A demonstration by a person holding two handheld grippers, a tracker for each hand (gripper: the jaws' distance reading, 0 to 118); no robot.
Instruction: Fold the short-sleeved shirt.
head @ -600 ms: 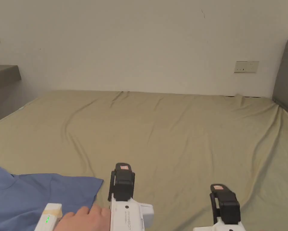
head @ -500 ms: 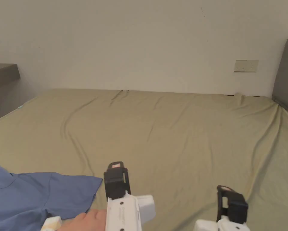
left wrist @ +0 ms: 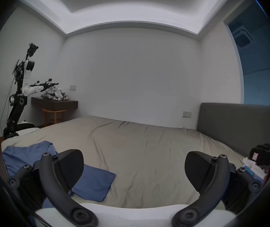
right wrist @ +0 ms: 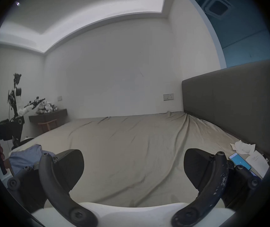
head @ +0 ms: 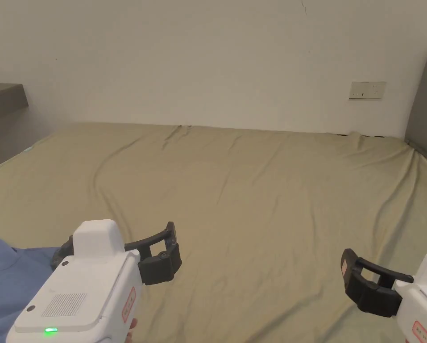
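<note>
1. The left gripper [left wrist: 134, 170] is held above the bed [head: 261, 187]; its jaws stand wide apart with nothing between them; in the head view its white body sits at the lower left, the black jaws pointing toward the middle of the bed
2. The right gripper [right wrist: 133, 168] is also held over the bed, well apart from the left one; its jaws are spread wide and grip nothing; in the head view it shows at the lower right corner [head: 355, 277]
3. The shirt [left wrist: 91, 181], blue and short-sleeved, lies on the near left part of the bed; one sleeve lies flat on the sheet just beyond the left gripper's left jaw; neither gripper touches it
4. The sheet is tan and creased; a grey headboard [right wrist: 229, 102] stands along the right side
5. A phone [right wrist: 240, 162] and some paper [right wrist: 243, 147] lie on the bed near the headboard
6. A dark shelf [left wrist: 55, 103] on the far left wall carries a heap of cloth
</note>
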